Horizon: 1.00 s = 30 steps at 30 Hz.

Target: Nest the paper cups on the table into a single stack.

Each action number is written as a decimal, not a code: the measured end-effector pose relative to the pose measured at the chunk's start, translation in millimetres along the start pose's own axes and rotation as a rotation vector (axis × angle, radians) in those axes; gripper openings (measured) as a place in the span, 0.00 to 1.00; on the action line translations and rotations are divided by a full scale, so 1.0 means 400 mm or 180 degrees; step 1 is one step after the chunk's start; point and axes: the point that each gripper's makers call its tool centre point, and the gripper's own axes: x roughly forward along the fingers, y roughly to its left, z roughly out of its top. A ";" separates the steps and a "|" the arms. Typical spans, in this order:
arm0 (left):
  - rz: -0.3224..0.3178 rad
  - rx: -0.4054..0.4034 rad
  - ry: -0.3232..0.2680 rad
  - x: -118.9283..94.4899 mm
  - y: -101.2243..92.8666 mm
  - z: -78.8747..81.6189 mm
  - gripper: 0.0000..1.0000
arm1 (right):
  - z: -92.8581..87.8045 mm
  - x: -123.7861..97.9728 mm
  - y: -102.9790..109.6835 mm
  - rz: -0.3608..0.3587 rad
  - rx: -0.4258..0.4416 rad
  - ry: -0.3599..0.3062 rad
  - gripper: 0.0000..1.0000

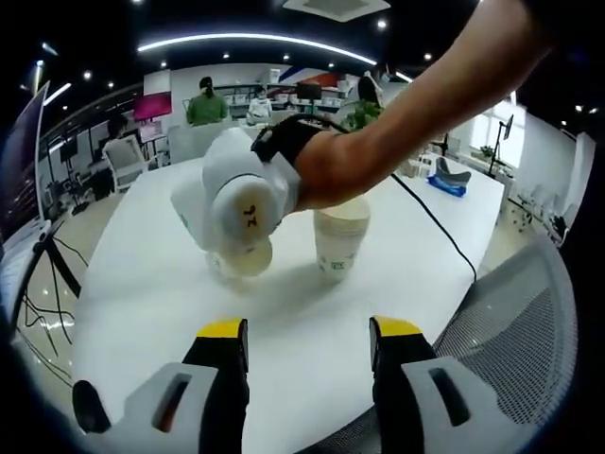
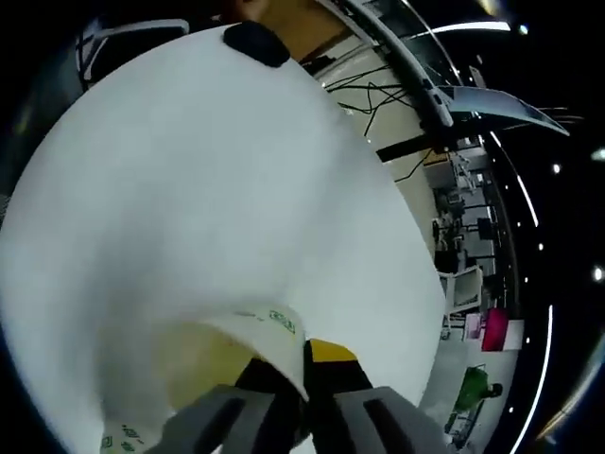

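Note:
A short stack of cream paper cups (image 1: 340,236) with green print stands upright near the middle of the white table (image 1: 142,284). Just left of it is a single paper cup (image 1: 246,257), low over the table. The right gripper (image 1: 241,203), held by a person's arm, sits on top of it. In the right gripper view, my right gripper (image 2: 302,378) is shut on the rim of that paper cup (image 2: 269,322), whose cream inside shows beside the jaws. My left gripper (image 1: 310,331) is open near the table's front edge, with nothing between its yellow tips.
A black cable (image 1: 440,232) runs across the table to the right of the cups. A grey mesh chair (image 1: 529,331) stands at the near right edge. A blue item (image 1: 446,184) lies at the far side. A black object (image 2: 255,43) rests near the table edge.

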 end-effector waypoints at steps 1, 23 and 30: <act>0.0005 -0.0001 -0.0001 0.000 0.001 0.000 0.50 | -0.003 -0.005 -0.005 0.0007 0.0057 -0.0004 0.00; -0.0008 0.0021 -0.0002 0.005 0.002 -0.003 0.50 | -0.119 -0.169 -0.148 -0.0058 0.1402 -0.0204 0.00; -0.0015 0.0028 -0.0004 0.004 0.000 -0.002 0.50 | -0.172 -0.214 -0.148 -0.0039 0.1583 -0.0144 0.00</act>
